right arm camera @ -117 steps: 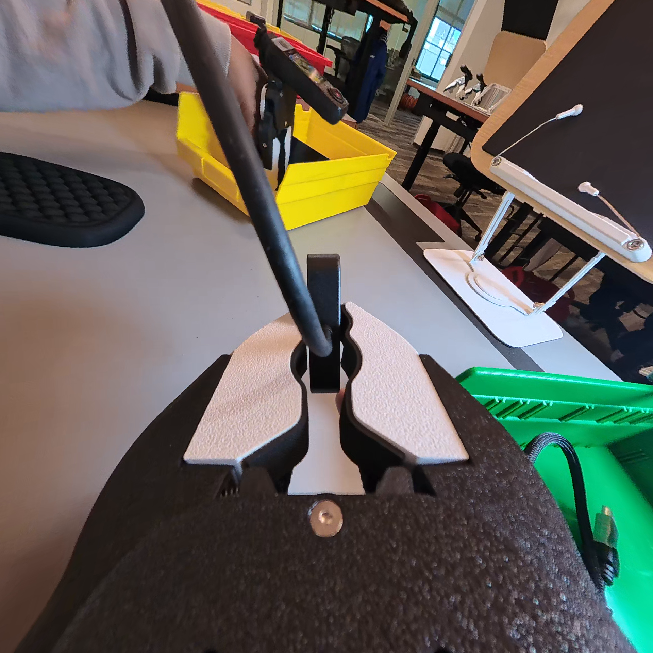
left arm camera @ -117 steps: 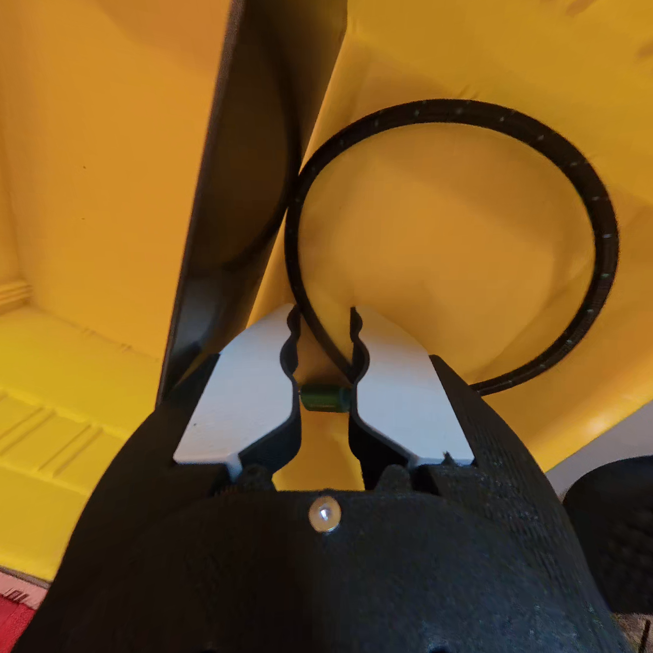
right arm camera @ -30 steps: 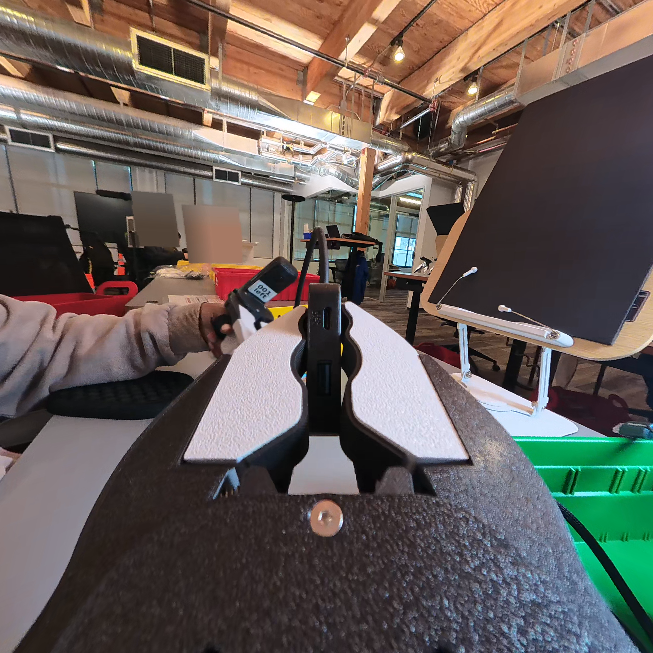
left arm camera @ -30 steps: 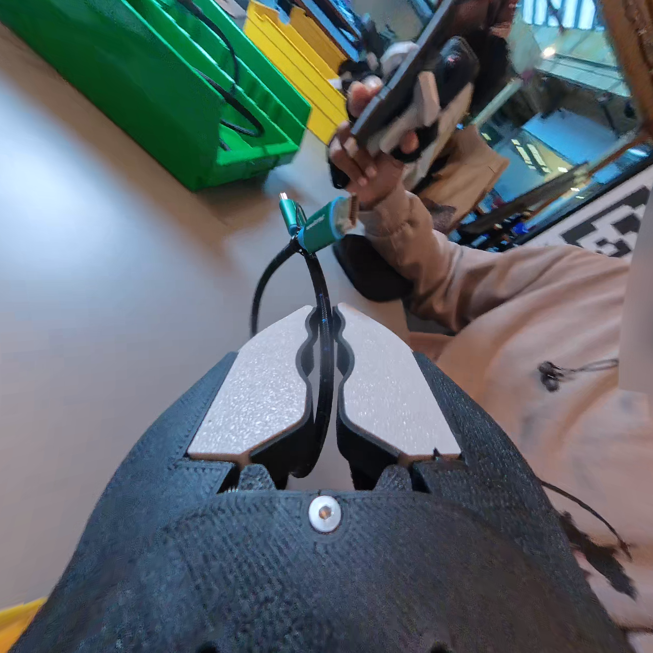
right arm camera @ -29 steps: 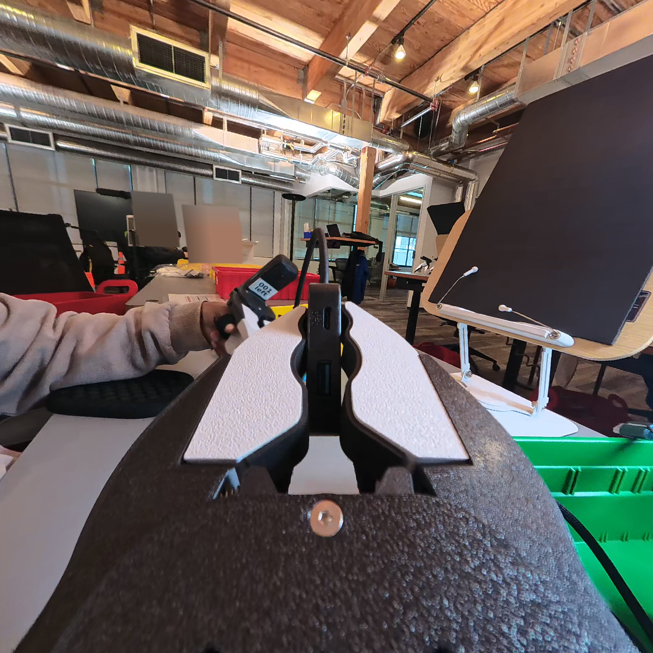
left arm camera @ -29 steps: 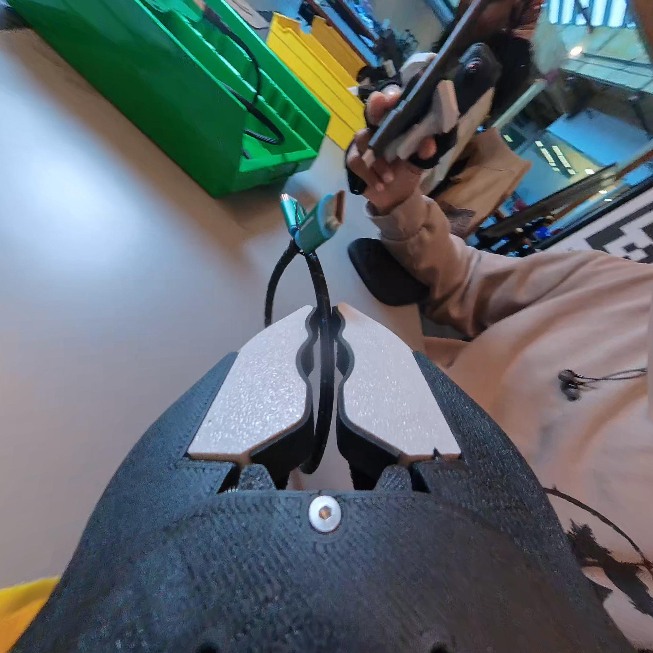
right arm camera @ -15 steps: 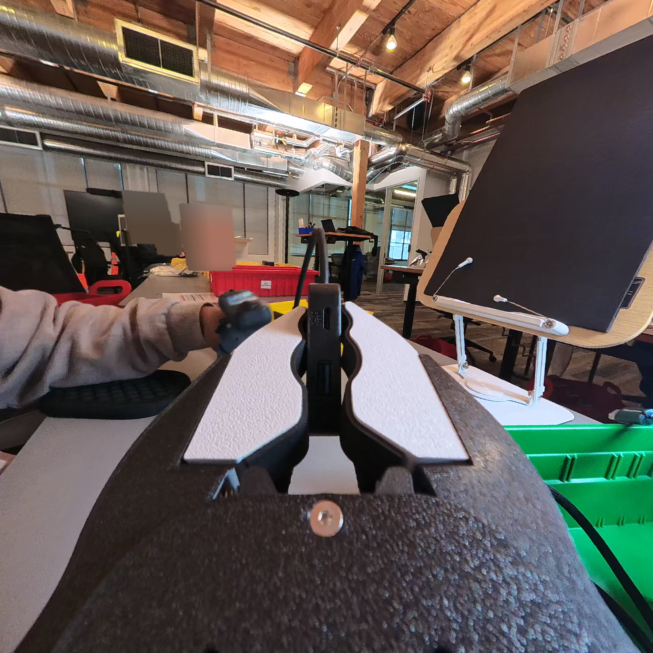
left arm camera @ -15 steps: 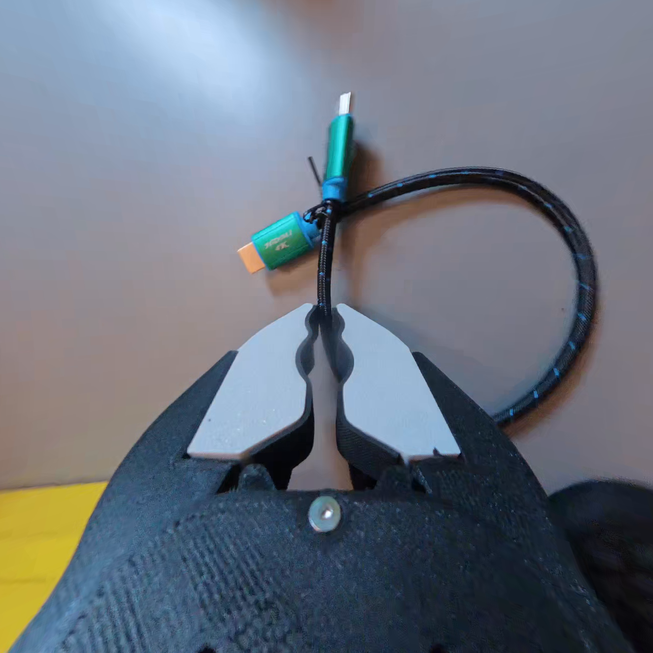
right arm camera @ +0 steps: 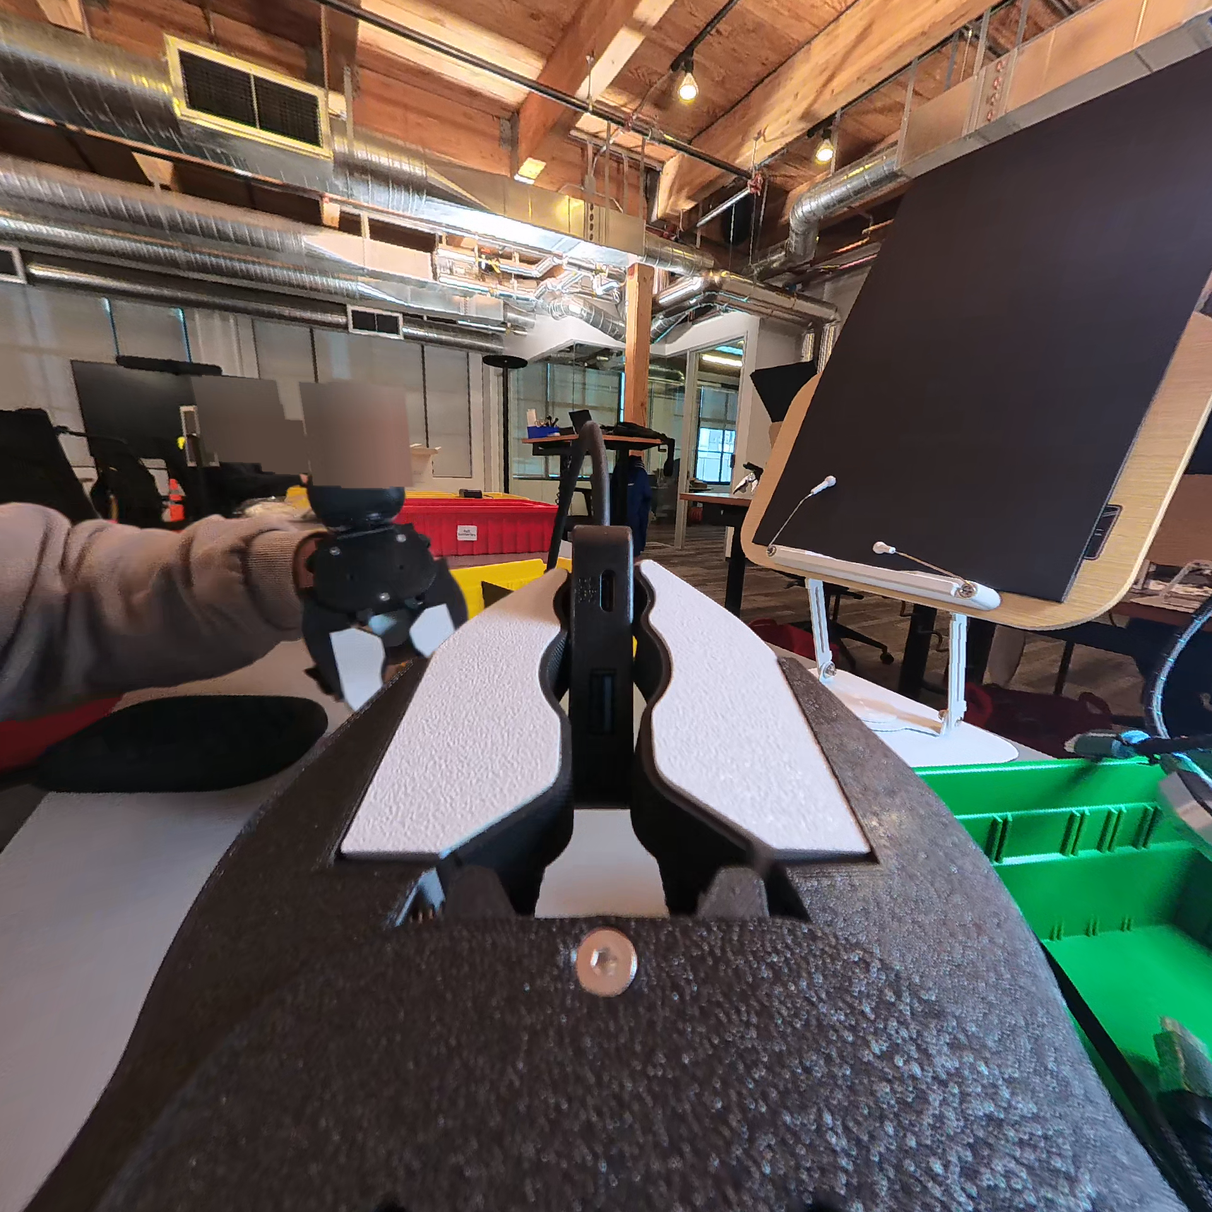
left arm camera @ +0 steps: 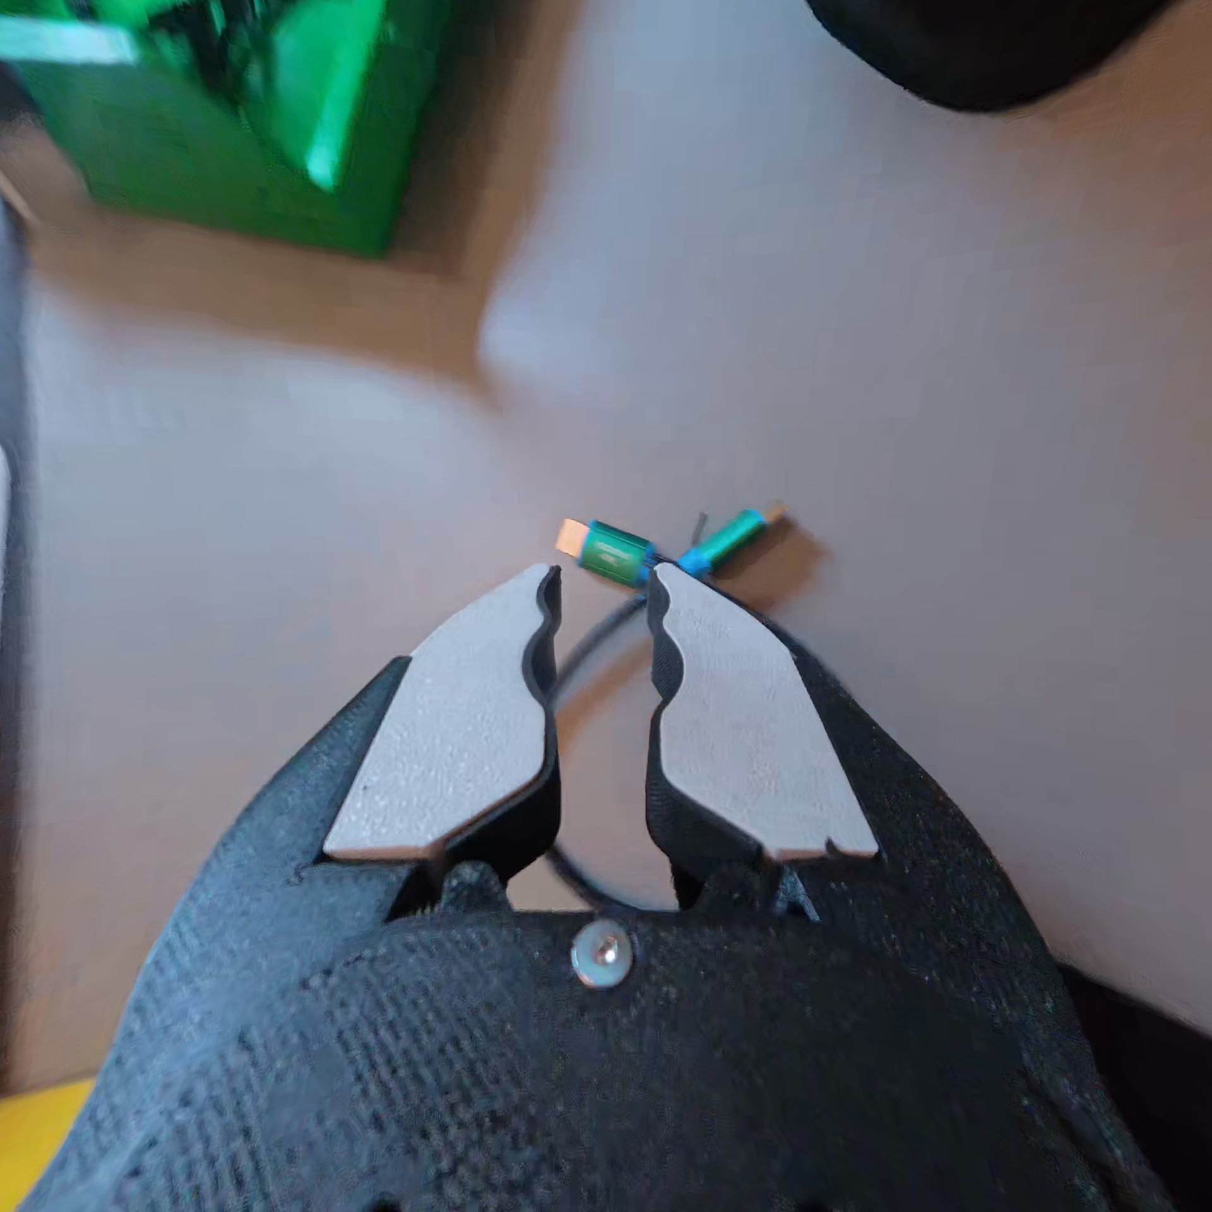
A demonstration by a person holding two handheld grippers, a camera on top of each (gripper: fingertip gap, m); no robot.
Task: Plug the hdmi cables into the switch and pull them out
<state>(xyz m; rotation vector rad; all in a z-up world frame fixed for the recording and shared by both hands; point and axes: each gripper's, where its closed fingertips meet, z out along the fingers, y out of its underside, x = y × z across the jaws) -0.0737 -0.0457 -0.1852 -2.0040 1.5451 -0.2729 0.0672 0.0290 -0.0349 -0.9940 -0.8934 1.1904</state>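
Note:
In the left wrist view a short black braided HDMI cable (left arm camera: 593, 639) lies on the table, its two teal plugs (left arm camera: 613, 549) tied together just beyond my fingertips. My left gripper (left arm camera: 603, 574) is open above it, holding nothing; part of the cable loop runs under the jaws. In the right wrist view my right gripper (right arm camera: 600, 577) is shut on the black HDMI switch (right arm camera: 600, 662), held upright on edge, with a black cable (right arm camera: 590, 459) rising from its top. The left gripper (right arm camera: 377, 606) shows farther off at the left, pointing down at the table.
A green bin (left arm camera: 216, 131) stands at the upper left of the left wrist view and at the right of the right wrist view (right arm camera: 1082, 852). A black pad (right arm camera: 183, 741) lies under the person's sleeve (right arm camera: 131, 603). A tilted board on a white stand (right arm camera: 984, 426) is at the right.
My left gripper has opened and let go of the cable, which now lies on the table. The left gripper has tipped down toward the table. The right gripper still holds the switch.

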